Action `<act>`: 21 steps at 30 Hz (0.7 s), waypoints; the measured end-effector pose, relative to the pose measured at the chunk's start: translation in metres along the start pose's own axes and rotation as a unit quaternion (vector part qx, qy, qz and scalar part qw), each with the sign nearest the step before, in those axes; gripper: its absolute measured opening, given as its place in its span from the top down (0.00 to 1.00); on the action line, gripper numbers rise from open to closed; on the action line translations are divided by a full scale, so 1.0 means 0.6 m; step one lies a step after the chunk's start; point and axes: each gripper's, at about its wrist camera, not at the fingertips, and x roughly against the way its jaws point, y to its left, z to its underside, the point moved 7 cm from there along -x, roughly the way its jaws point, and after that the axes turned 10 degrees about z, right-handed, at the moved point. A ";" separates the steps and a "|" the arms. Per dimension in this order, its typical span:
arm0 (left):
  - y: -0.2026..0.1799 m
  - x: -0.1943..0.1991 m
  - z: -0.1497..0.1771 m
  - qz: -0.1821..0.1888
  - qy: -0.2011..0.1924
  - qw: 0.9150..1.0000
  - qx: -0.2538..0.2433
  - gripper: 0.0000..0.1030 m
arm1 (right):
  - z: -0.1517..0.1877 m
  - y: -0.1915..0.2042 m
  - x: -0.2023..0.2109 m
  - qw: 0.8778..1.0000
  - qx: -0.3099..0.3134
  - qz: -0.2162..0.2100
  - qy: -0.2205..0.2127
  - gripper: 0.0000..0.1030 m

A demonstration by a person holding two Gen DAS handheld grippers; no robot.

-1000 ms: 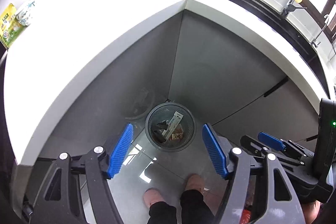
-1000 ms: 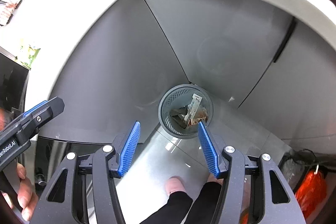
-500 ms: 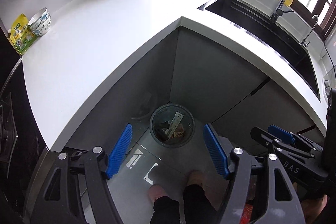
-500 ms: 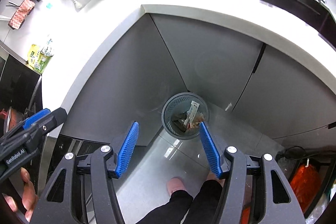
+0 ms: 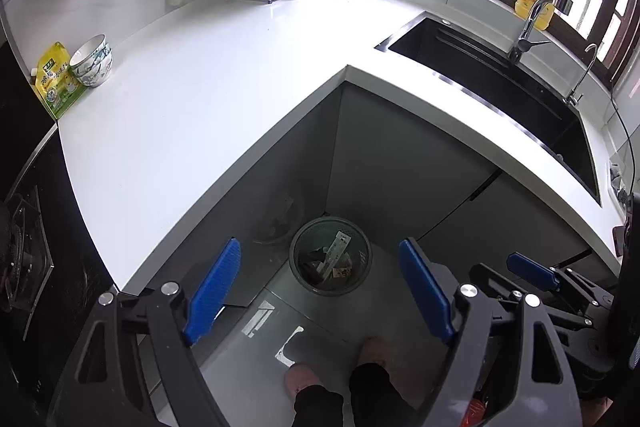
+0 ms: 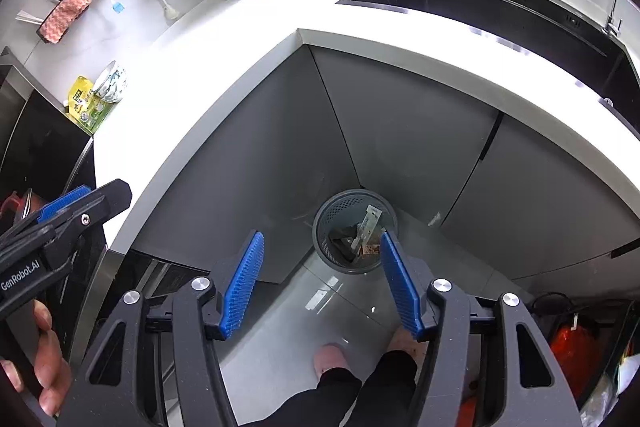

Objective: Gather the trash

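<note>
A grey mesh bin (image 5: pixel 362 259) stands on the floor in the inner corner of the cabinets, far below both grippers. Inside it lie a white strip pack (image 5: pixel 337 250) and some brown wrappers. The right wrist view shows the same bin (image 6: pixel 334 213) and the pack (image 6: pixel 369 223). My left gripper (image 5: pixel 319 243) hangs high over the bin, its jaws opening with nothing between the blue pads. My right gripper (image 6: pixel 321 235) is open and empty as well. Each gripper appears at the edge of the other's view, the left gripper (image 6: pixel 60 211) held by a hand.
An L-shaped white counter (image 5: pixel 200 99) wraps around the corner, with a dark sink (image 5: pixel 500 91) on the right. Stacked bowls (image 5: pixel 93 61) and a yellow pouch (image 5: pixel 54 79) sit at its left end. A person's feet in pink slippers (image 5: pixel 304 375) stand on the grey floor. An orange bag (image 6: pixel 568 351) lies at the lower right.
Both grippers have risen away from the bin, which now looks smaller, and far more of the counter top shows. The left jaws have spread wider.
</note>
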 end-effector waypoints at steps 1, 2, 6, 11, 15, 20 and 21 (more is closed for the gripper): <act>-0.001 0.001 -0.002 0.000 -0.001 1.000 0.000 0.23 | -0.001 0.001 0.005 1.000 0.001 0.002 -0.002 0.43; 0.000 0.004 -0.004 0.000 -0.002 1.000 0.001 0.22 | -0.004 0.001 0.009 1.000 0.000 0.001 -0.004 0.43; 0.001 0.011 -0.008 0.002 -0.006 1.000 0.004 0.21 | -0.013 -0.005 0.022 1.000 -0.004 -0.001 -0.009 0.43; 0.001 0.014 -0.006 0.000 -0.006 1.000 0.005 0.20 | -0.025 -0.007 0.030 1.000 -0.003 0.001 -0.015 0.43; 0.003 0.016 -0.007 -0.003 -0.006 1.000 0.008 0.14 | -0.026 -0.006 0.032 1.000 -0.002 -0.001 -0.014 0.43; 0.005 0.022 -0.009 -0.006 -0.012 1.000 0.009 0.09 | -0.027 -0.005 0.033 1.000 0.001 0.000 -0.014 0.43; 0.005 0.022 -0.009 -0.005 -0.012 1.000 0.009 0.09 | -0.028 -0.005 0.034 1.000 0.001 -0.001 -0.014 0.43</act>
